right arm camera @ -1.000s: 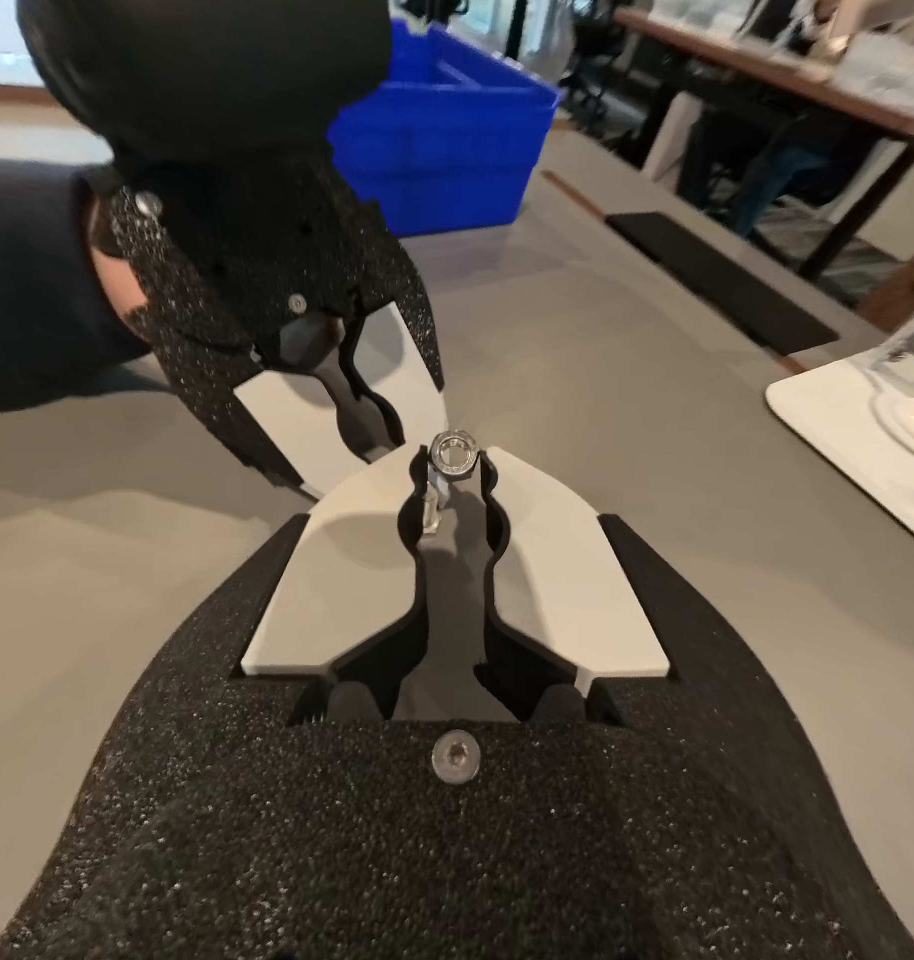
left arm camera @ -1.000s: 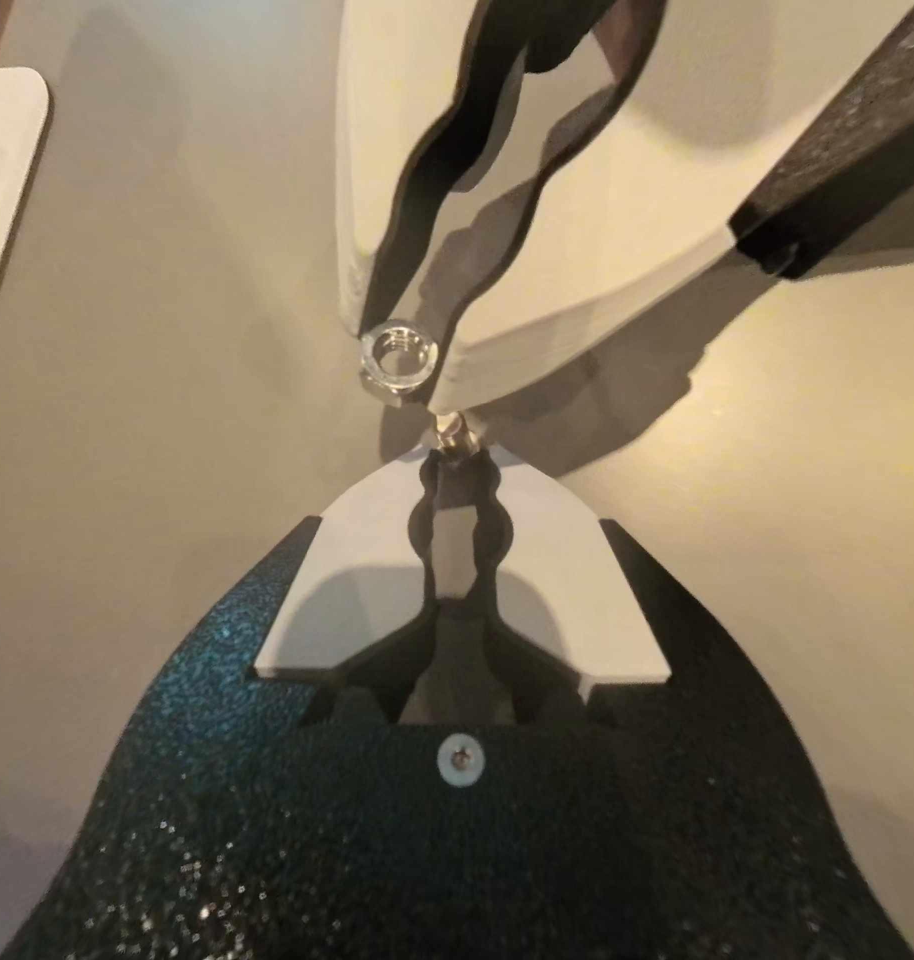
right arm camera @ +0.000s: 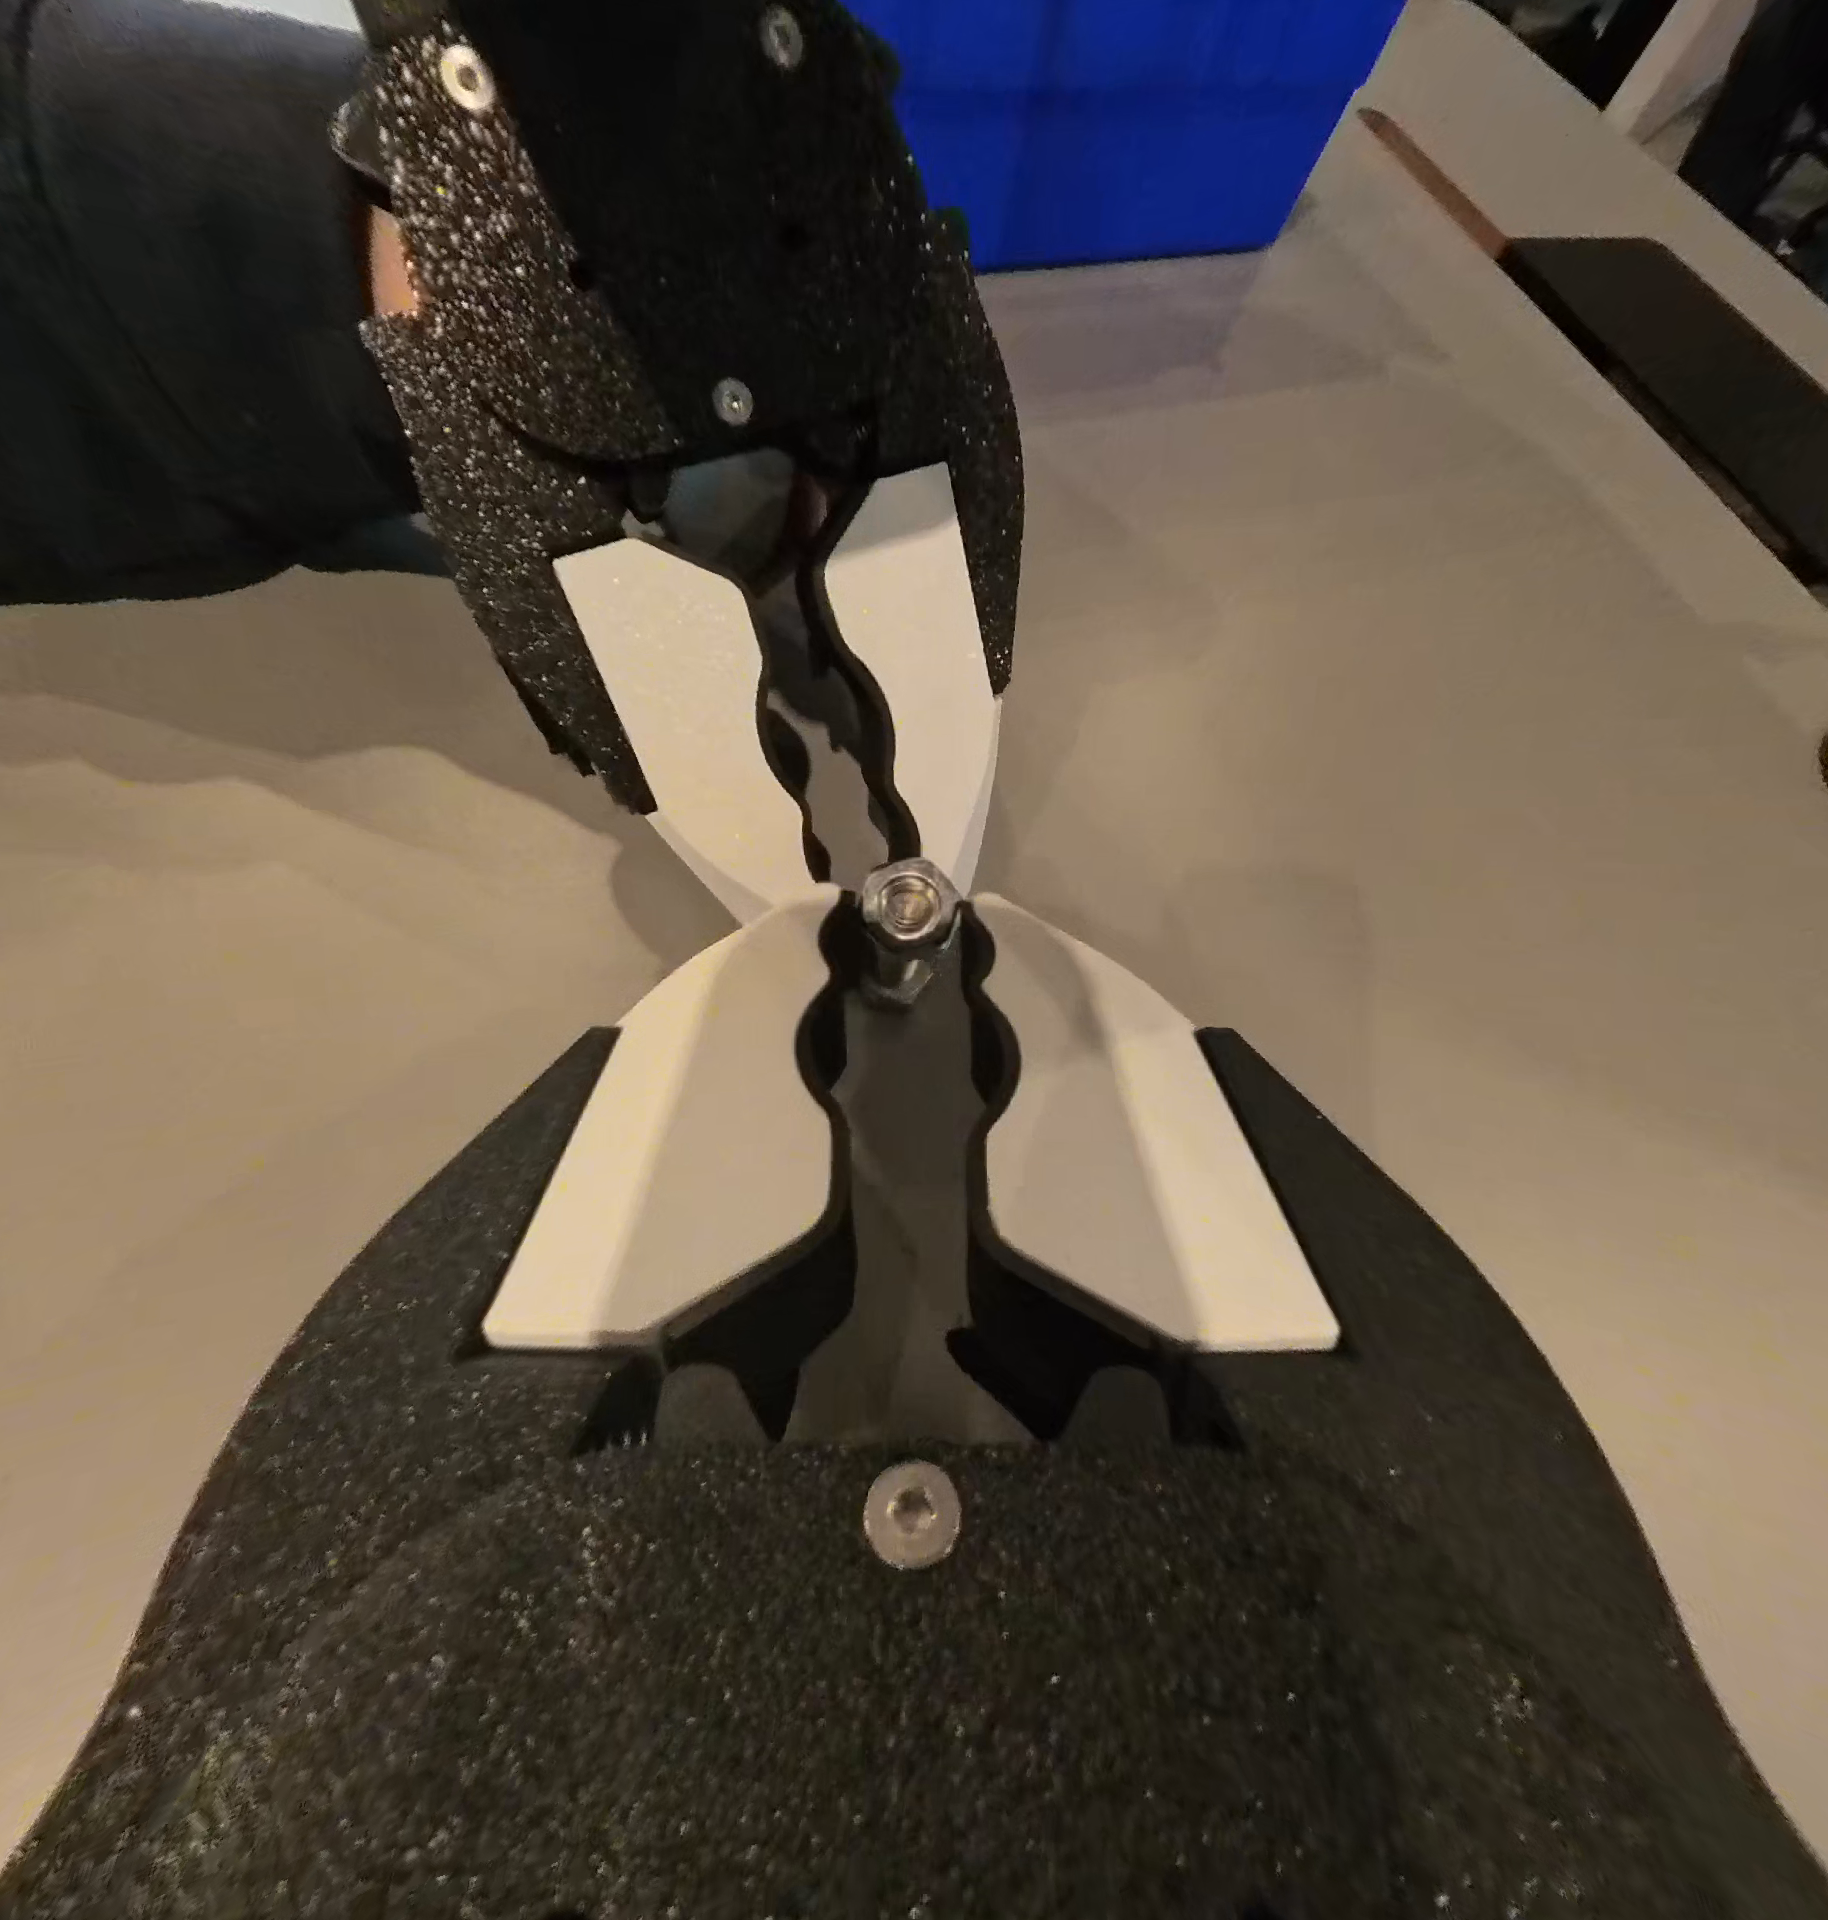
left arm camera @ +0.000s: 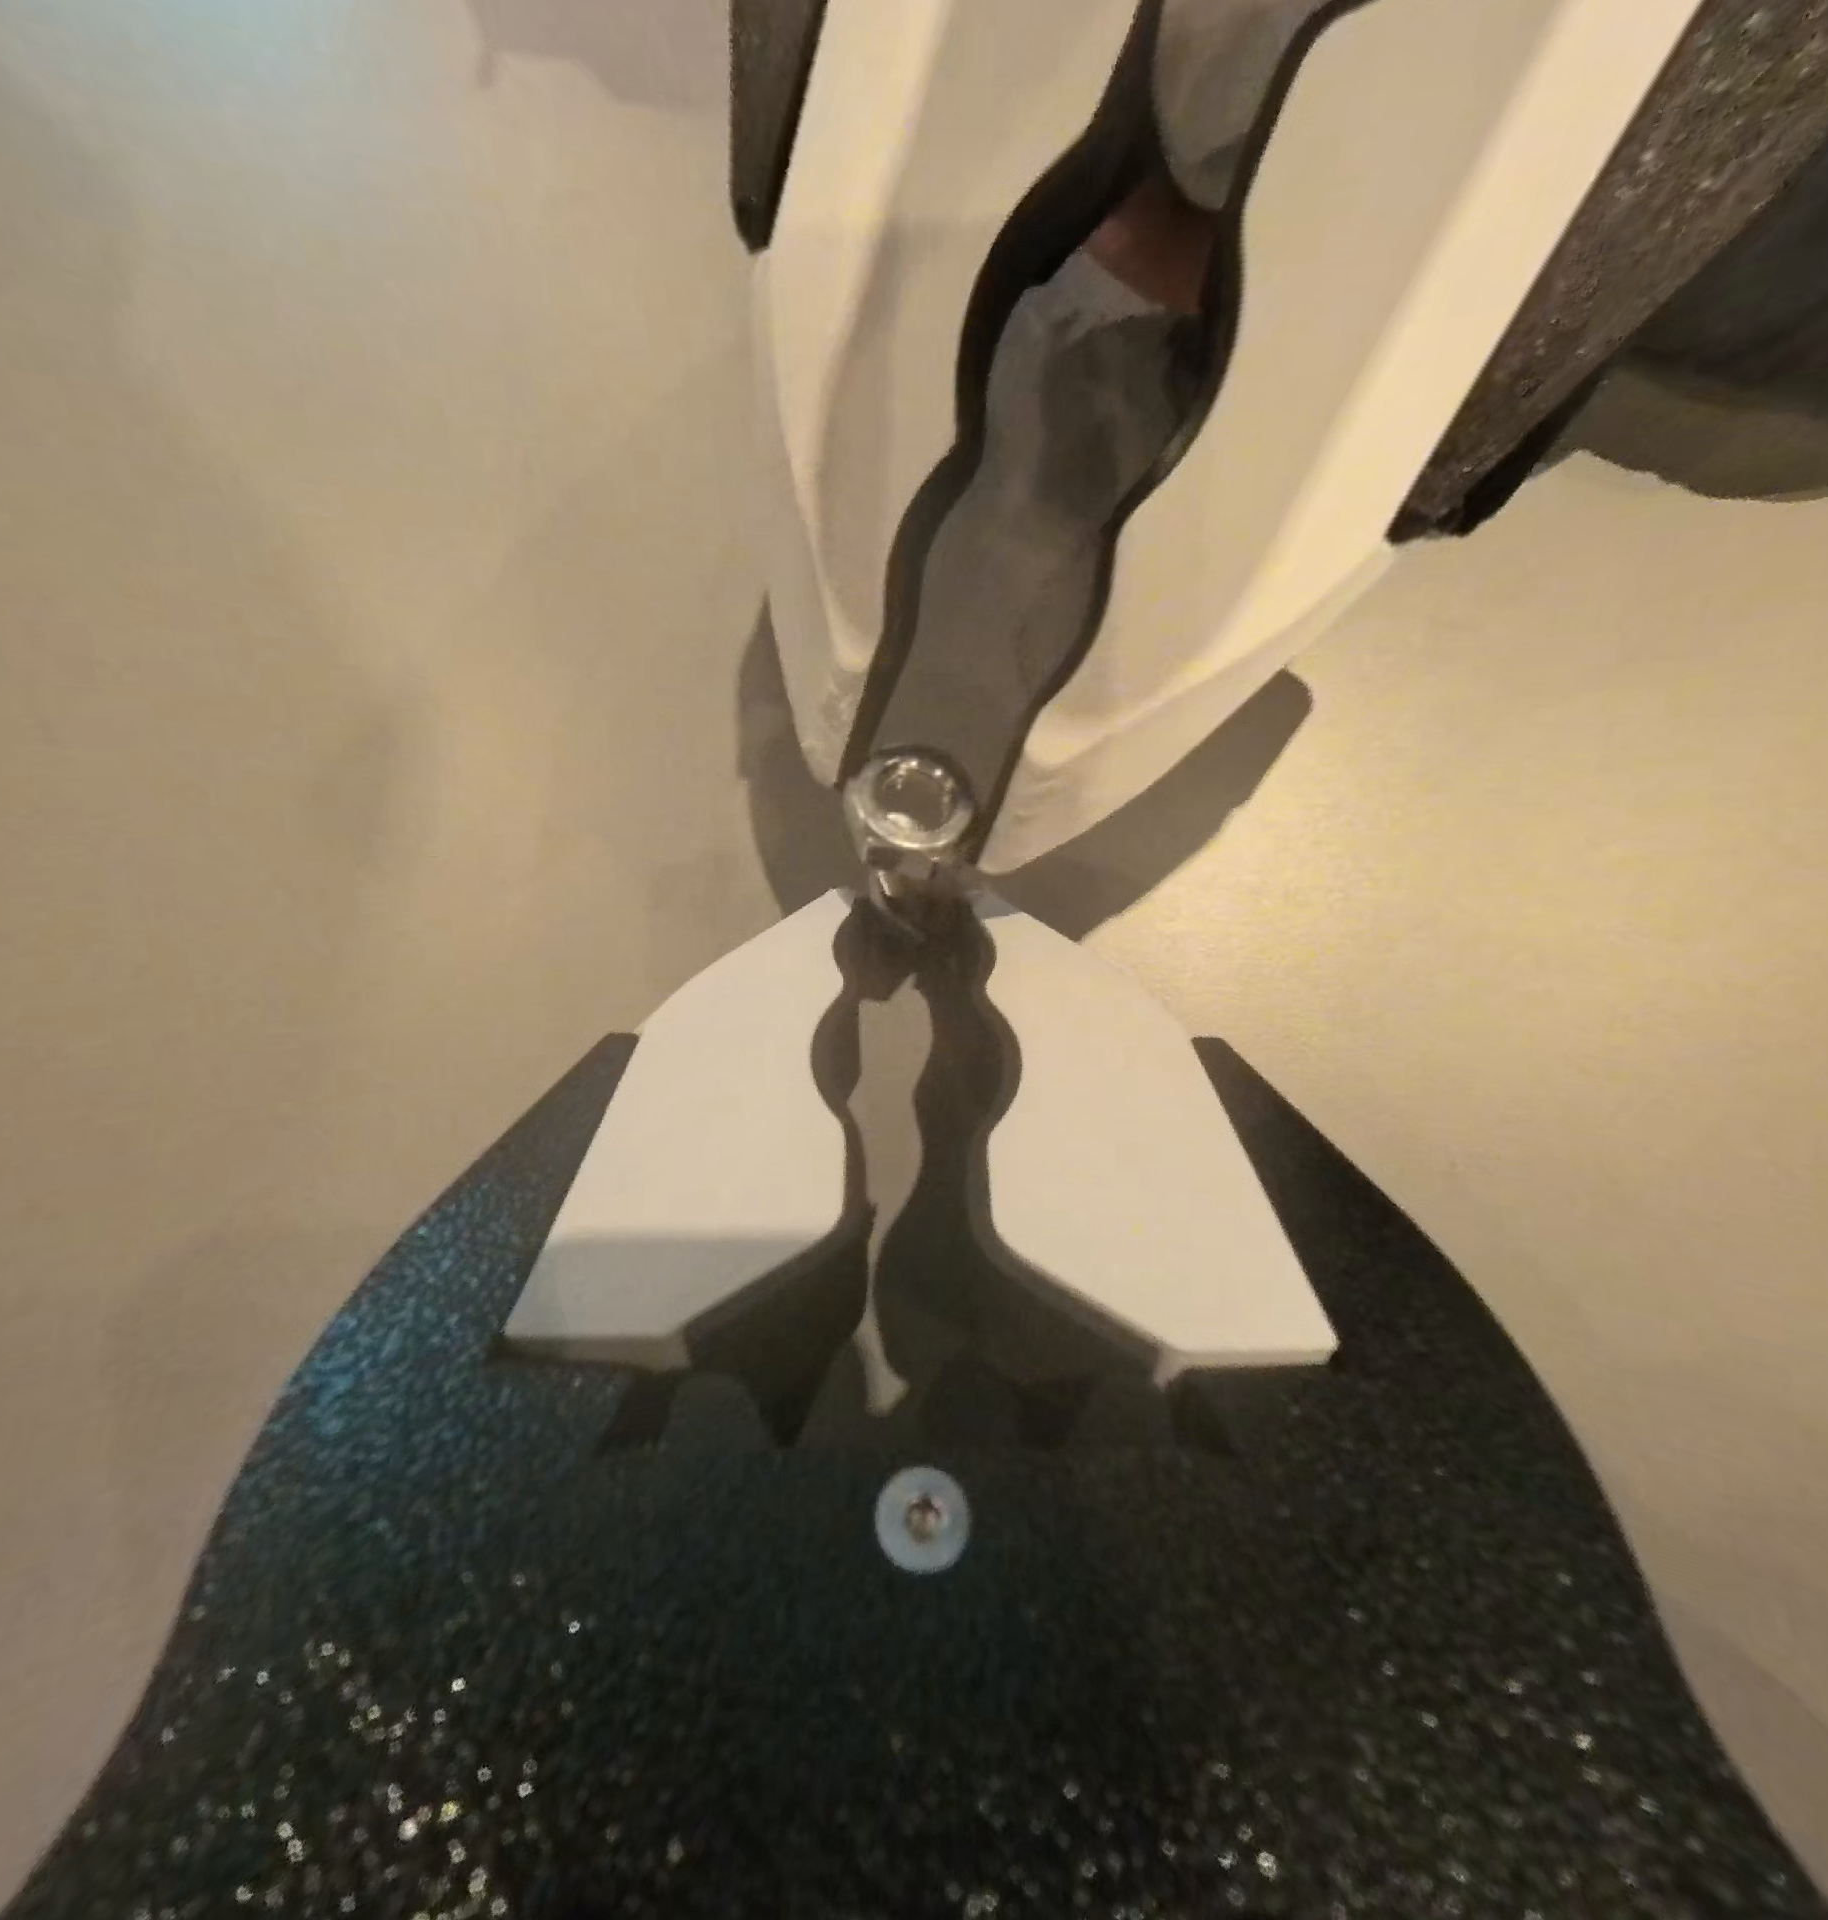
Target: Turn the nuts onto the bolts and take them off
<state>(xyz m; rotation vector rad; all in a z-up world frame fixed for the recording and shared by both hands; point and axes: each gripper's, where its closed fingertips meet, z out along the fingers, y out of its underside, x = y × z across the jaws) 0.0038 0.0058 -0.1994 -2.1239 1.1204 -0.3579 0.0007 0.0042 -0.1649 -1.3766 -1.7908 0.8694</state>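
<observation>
In your left wrist view, your left gripper point(left arm camera: 905, 920) pinches the bolt point(left arm camera: 897, 891), its shank mostly hidden between the white fingertips; the shiny hex nut point(left arm camera: 910, 812) sits just above, clamped in the right gripper point(left arm camera: 915, 800), whose body is cut off at the top. In your right wrist view, the right gripper point(right arm camera: 905, 920) nips the nut point(right arm camera: 908, 914) over the grey table point(right arm camera: 1409, 727); the left gripper's point(right arm camera: 889, 868) tips meet it, its hold hidden.

Tabletop point(right arm camera: 1409, 727) bare around both grippers; blue bin point(right arm camera: 1118, 125) blocks far edge, black strip point(right arm camera: 1699, 353) far right.
</observation>
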